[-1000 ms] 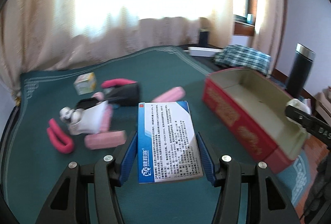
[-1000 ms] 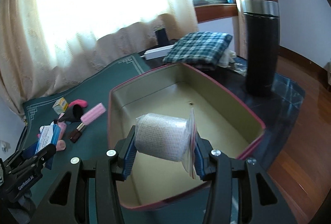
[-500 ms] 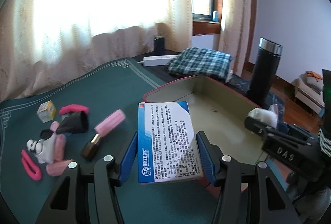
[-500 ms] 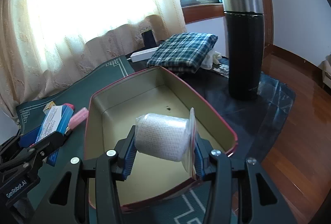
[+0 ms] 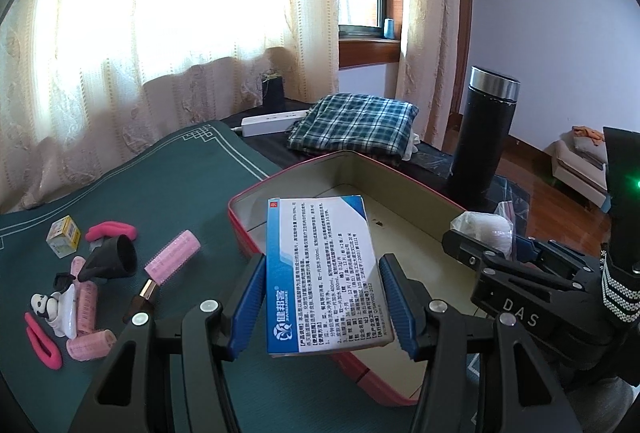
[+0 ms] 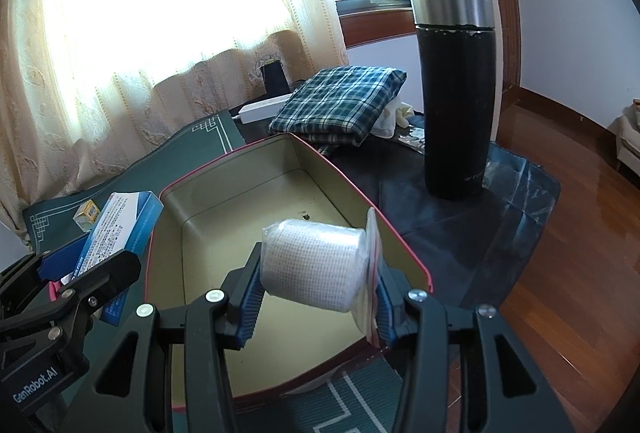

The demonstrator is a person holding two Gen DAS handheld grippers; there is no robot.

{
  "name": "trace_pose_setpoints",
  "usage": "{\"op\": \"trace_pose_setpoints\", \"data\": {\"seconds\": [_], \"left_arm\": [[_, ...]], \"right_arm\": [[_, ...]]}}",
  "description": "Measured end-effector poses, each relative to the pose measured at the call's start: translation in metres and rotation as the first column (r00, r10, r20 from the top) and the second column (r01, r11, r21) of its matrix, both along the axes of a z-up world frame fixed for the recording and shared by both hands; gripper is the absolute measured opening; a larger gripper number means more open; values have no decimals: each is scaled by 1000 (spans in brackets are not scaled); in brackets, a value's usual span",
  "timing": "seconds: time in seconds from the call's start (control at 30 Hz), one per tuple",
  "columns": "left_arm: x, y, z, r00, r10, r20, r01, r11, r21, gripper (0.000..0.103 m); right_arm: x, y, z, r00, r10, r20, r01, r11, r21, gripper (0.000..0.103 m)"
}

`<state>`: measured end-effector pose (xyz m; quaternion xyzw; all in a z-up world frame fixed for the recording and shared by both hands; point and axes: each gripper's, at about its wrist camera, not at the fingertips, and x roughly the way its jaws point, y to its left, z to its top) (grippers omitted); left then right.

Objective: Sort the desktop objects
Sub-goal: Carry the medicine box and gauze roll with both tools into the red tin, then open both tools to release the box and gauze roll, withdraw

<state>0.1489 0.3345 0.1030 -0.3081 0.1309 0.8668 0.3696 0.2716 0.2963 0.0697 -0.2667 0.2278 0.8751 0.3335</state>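
My left gripper (image 5: 322, 297) is shut on a blue and white medicine box (image 5: 320, 273) and holds it over the near left corner of the red tin (image 5: 256, 189). My right gripper (image 6: 316, 297) is shut on a white gauze roll in a clear bag (image 6: 316, 269) and holds it above the tin's (image 6: 404, 245) near end. The tin's inside looks bare. The medicine box (image 6: 120, 229) and left gripper show at the left of the right wrist view. The gauze roll (image 5: 484, 229) shows at the right of the left wrist view.
On the green mat (image 5: 176, 169) lie pink hair rollers (image 5: 172, 263), pink clips (image 5: 112, 231), a black cone (image 5: 112, 259), a lipstick (image 5: 142, 299), a panda figure (image 5: 56, 309) and a small yellow box (image 5: 64, 241). Behind the tin are a plaid cloth (image 6: 340, 109), a power strip (image 6: 264, 109) and a black flask (image 6: 456, 93).
Both grippers have moved in toward the tin. The left one swung right from the clutter on the mat; the tin now lies right in front of it.
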Motion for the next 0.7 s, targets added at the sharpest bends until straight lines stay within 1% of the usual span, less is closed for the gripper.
{"op": "trace_pose_setpoints", "data": {"seconds": [0.27,0.37,0.43,0.47,0.53,0.6,0.7], "left_arm": [[1,8,-1,1000,-23,3,23,1000,-1,58],[4,11,-1,999,-50,-6,50,999,4,59],[7,13,-1,998,-58,-25,58,998,-5,71],[8,13,-1,998,-58,-32,57,998,-5,80],[10,11,0,997,-51,-49,51,999,-4,81],[8,9,0,998,-42,-47,42,999,-4,81],[5,4,-1,999,-16,-47,16,1000,-3,81]], "right_arm": [[1,2,1,1000,-12,5,12,1000,5,51],[2,3,1,1000,-20,0,20,1000,6,52],[3,4,0,1000,-25,-2,25,1000,-2,55],[3,5,0,1000,-27,-2,27,1000,-4,57],[4,5,0,999,-33,-2,33,999,-1,61],[6,5,1,999,-39,-6,39,999,-2,67],[7,4,2,999,-40,-8,40,999,-2,68]]}}
